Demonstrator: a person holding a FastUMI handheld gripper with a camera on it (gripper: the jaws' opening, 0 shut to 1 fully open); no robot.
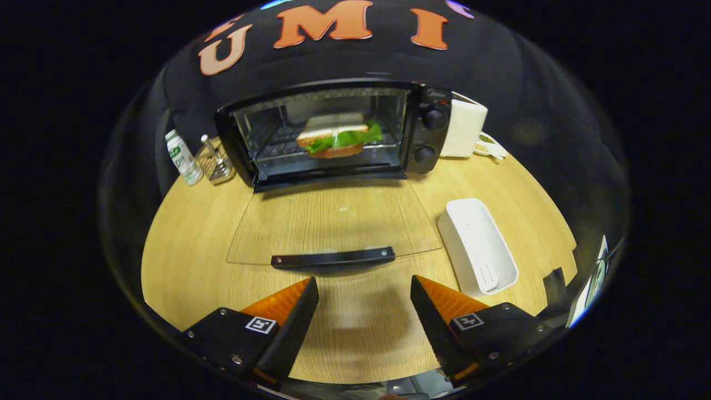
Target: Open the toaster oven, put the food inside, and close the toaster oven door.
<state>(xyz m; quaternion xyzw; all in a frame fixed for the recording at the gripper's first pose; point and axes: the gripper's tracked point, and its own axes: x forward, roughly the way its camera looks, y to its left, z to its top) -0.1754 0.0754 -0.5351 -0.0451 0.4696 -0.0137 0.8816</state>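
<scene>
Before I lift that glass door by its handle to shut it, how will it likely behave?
The door looks like a rigid glass pane, so it should probably swing as one stiff piece from the toaster oven. Bare glass may be slippery and fragile; the black handle seems the safer grip. The gripper is open just short of that handle, holding nothing.

Gripper [364, 286], seen along its own axis. The two fingers [289, 311] are spread wide apart, with a broad gap between the tips and nothing held or touched by either. Each finger tapers to a point and shows a ribbed inner pad; each base block carries a square fiducial marker. The tips hang above the table, just short of the door handle [333, 258], which serves as landmark: one tip lies just below the handle's left end, the other below and a little beyond its right end.
</scene>
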